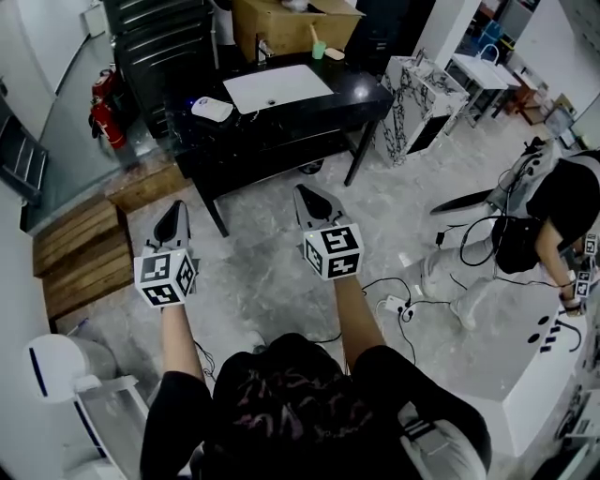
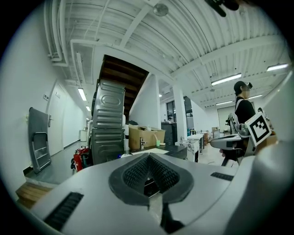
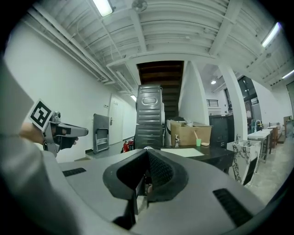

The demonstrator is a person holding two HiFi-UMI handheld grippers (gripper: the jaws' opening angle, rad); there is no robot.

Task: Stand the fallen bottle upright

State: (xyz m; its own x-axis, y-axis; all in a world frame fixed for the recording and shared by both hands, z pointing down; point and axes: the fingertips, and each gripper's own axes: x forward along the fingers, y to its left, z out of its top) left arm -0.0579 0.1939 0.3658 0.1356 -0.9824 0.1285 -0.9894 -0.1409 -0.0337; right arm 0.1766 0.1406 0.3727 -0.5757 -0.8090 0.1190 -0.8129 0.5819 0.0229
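A black table (image 1: 366, 97) stands ahead of me with a white mat (image 1: 277, 87) on it. Near the table's left end lies a small white rounded object (image 1: 211, 110); I cannot tell whether it is the bottle. No clear bottle shows in the gripper views. My left gripper (image 1: 174, 210) is held over the floor short of the table's left front corner, shut and empty; its jaws (image 2: 148, 156) meet at the tips. My right gripper (image 1: 307, 193) is level with it, just before the table's front edge, also shut with nothing in it (image 3: 147, 150).
A cardboard box (image 1: 291, 23) and green cup (image 1: 319, 50) sit behind the table. Red fire extinguishers (image 1: 106, 117) and wooden pallets (image 1: 80, 251) are at left. A marble-patterned cabinet (image 1: 417, 94), floor cables (image 1: 394, 302) and another person (image 1: 553, 211) are at right.
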